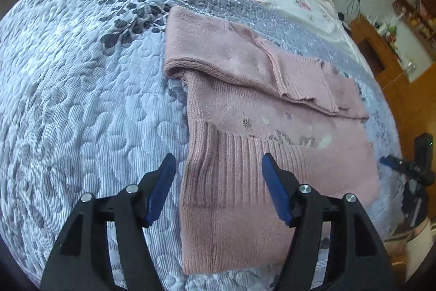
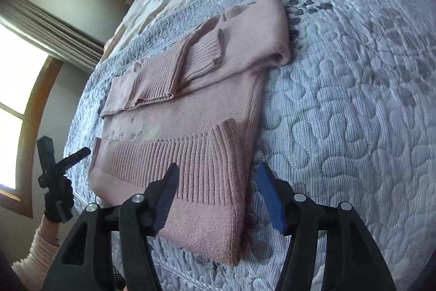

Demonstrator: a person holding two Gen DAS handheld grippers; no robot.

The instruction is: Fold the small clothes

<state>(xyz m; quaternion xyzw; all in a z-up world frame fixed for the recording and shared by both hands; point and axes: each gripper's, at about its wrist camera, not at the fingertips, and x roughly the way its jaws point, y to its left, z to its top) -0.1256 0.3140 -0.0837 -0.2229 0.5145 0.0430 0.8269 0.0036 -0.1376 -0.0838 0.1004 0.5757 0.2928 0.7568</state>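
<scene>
Left wrist: folded pink sweater (image 1: 245,89) on quilt (image 1: 81,100).

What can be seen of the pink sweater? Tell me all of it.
The pink sweater is a dusty-pink knit lying flat on the blue-grey quilt, partly folded: both sleeves are laid across the body, their ribbed cuffs overlapping. A wide ribbed band crosses the near part, with a faint pale and grey pattern above it. The left gripper and right gripper are both open at its near corners; neither grips it, and contact cannot be told.
</scene>
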